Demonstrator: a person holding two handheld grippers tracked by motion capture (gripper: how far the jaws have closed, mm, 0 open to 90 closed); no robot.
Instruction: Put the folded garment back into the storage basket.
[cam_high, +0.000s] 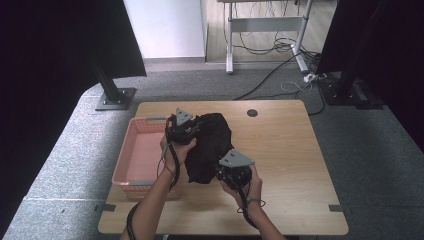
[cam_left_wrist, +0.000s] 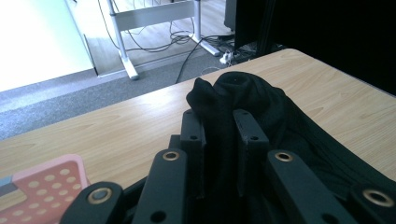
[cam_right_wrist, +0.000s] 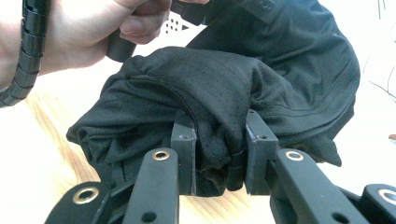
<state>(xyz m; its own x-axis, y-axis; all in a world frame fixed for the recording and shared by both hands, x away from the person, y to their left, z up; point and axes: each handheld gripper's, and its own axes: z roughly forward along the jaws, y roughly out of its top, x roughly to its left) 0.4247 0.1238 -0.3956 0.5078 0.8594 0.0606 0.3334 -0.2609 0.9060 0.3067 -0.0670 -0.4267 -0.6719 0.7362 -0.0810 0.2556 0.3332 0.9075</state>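
Note:
A crumpled black mesh garment (cam_high: 210, 145) lies bunched on the wooden table (cam_high: 285, 150), held between both hands. My left gripper (cam_high: 192, 129) is at its upper left edge and shut on a fold of the cloth (cam_left_wrist: 224, 116), which bulges up between the two black jaws. My right gripper (cam_high: 227, 172) is at the garment's lower right edge, shut on a hemmed bunch of the fabric (cam_right_wrist: 215, 116). In the right gripper view, the person's other hand (cam_right_wrist: 70, 32) grips its tool beyond the cloth.
A pink perforated basket (cam_high: 141, 155) stands at the table's left side, close to my left gripper. A round cable hole (cam_high: 252, 113) marks the far edge. Black stands, a desk frame and cables are on the floor behind.

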